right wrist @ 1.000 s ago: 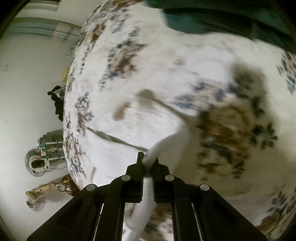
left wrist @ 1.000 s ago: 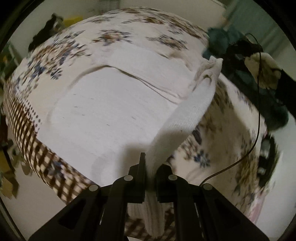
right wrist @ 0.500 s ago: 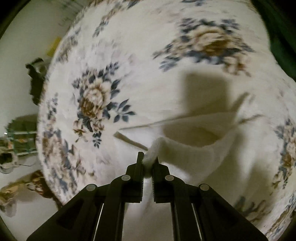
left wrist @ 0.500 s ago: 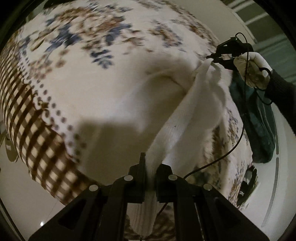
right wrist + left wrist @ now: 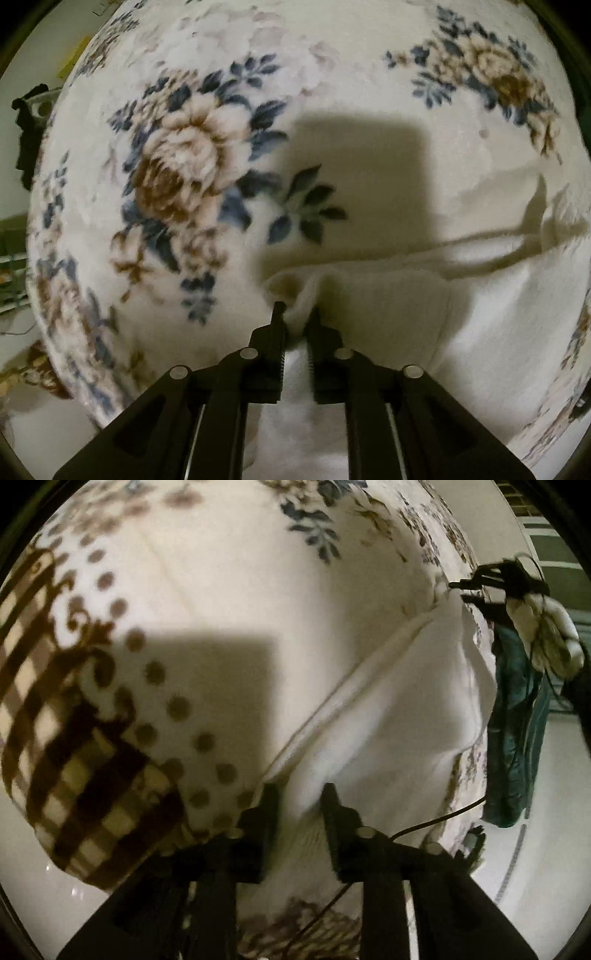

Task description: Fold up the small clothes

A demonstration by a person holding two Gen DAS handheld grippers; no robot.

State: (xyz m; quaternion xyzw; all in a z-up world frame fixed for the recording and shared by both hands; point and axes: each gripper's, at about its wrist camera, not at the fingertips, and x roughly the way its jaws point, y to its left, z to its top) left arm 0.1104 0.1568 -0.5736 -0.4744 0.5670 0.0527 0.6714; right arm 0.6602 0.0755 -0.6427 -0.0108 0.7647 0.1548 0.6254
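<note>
A white knit garment [image 5: 406,709] lies folded over on a floral blanket [image 5: 229,590] that covers the bed, its long folded edge running from the near centre up toward the far right. In the left wrist view the left gripper [image 5: 299,794] points steeply down at the near end of that edge; its jaws have just been opening and now stand apart, the cloth sitting loosely between them with no pad visibly pressing on it. At the far right of the same view the right gripper [image 5: 461,590] sits at the other end of the fold, held by a gloved hand [image 5: 546,638] with a dark sleeve behind it, and a teal garment [image 5: 517,738] hangs over the blanket's right edge. In the right wrist view the right gripper [image 5: 297,317] is also parted — its jaws have just been opening — and a bunched corner of the white garment [image 5: 424,314] lies in the gap, slack rather than pinched. The blanket's brown checked border [image 5: 74,757] falls off the near left side of the bed.
</note>
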